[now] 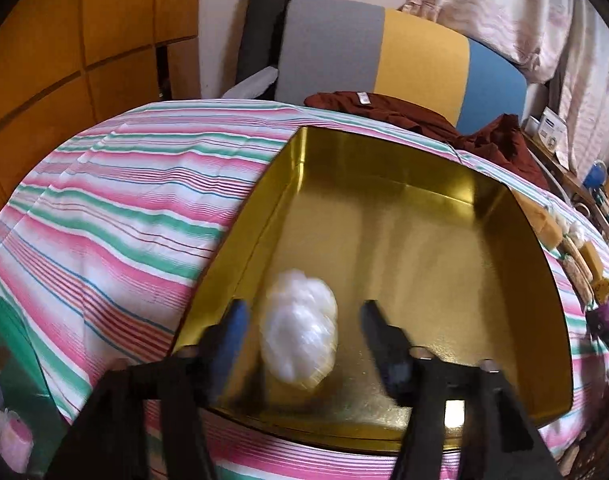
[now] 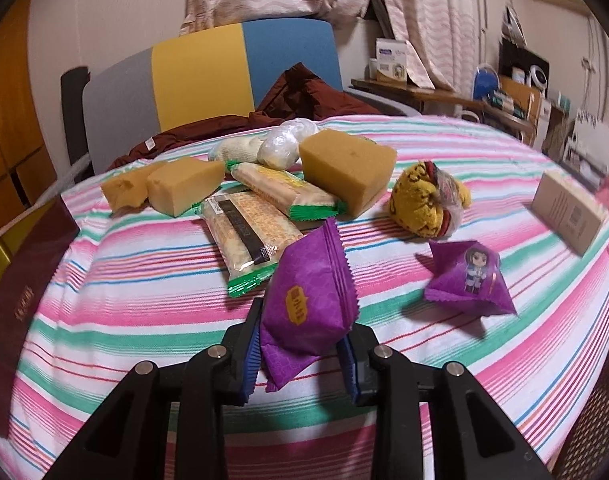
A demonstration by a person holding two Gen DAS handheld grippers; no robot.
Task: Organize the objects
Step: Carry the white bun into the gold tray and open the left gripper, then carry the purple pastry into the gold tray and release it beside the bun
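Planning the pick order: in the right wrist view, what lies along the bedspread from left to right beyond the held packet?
Dark red box → green-edged cracker packet → yellow plush toy → purple figure packet → cardboard box.

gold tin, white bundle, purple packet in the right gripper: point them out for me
gold tin (image 1: 424, 240): left wrist view, on its bare floor.
white bundle (image 1: 300, 332): left wrist view, on its middle, between the open fingers.
purple packet (image 2: 310, 300): right wrist view, on its front face, above the pads.

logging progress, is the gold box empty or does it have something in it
Not empty: one white wrapped bundle lies on the gold box floor; nothing else shows inside.
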